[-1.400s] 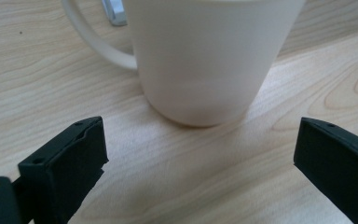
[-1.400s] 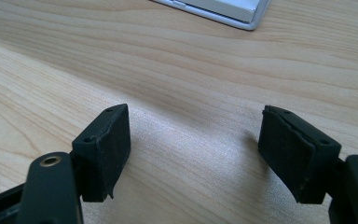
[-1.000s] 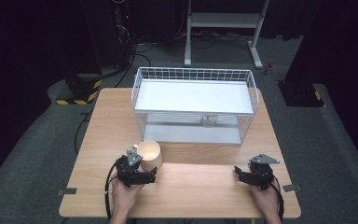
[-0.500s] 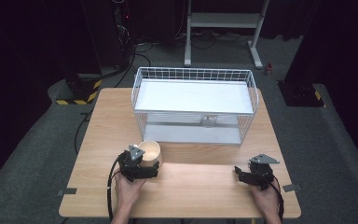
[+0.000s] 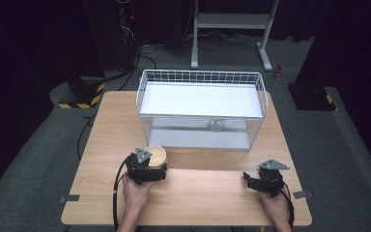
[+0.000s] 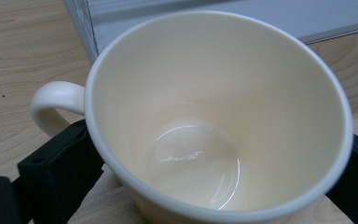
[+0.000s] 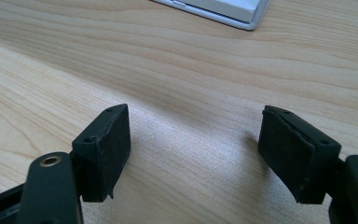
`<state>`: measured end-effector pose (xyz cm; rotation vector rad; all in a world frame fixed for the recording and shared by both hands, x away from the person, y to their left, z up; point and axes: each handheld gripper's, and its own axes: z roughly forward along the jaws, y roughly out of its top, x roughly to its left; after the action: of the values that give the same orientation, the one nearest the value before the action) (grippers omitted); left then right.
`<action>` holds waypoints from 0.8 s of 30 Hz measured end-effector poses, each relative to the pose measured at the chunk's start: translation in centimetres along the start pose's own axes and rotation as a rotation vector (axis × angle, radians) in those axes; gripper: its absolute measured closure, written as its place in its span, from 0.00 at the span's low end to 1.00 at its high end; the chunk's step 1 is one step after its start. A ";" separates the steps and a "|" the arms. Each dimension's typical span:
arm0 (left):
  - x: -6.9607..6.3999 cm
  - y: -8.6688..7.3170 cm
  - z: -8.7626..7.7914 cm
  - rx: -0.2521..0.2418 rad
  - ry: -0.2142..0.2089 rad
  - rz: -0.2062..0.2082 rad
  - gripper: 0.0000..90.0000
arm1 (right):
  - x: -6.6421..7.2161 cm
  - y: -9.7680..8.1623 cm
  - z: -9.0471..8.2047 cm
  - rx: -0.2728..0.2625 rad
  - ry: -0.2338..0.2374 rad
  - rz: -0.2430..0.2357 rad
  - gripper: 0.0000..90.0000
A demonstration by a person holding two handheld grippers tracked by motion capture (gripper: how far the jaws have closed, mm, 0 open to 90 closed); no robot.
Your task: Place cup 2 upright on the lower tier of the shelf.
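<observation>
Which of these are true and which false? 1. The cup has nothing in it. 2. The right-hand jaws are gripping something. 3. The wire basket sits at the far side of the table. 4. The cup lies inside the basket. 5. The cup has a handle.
1. True: the cream cup is bare inside.
2. False: the right gripper has its jaws apart with just the wooden table between them.
3. True: the white wire basket stands beyond both hands.
4. False: the cup is on the table in front of the basket, between the jaws of the left gripper.
5. True: a looped handle sticks out at its side.
</observation>
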<state>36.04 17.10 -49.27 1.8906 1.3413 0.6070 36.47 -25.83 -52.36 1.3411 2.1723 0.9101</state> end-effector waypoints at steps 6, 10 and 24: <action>-0.1 0.0 0.2 0.000 -0.001 0.007 0.09 | 0.0 0.0 0.0 0.000 0.000 0.002 0.28; -0.3 0.0 0.1 -0.002 0.011 0.016 0.09 | 0.0 0.0 0.0 0.000 0.000 0.001 0.28; -0.7 -0.1 -0.2 -0.009 -0.001 0.048 0.10 | 0.0 0.0 0.0 0.000 0.000 0.001 0.28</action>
<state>35.58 16.47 -49.23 1.9202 1.2937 0.6354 36.47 -25.82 -52.35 1.3426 2.1719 0.9107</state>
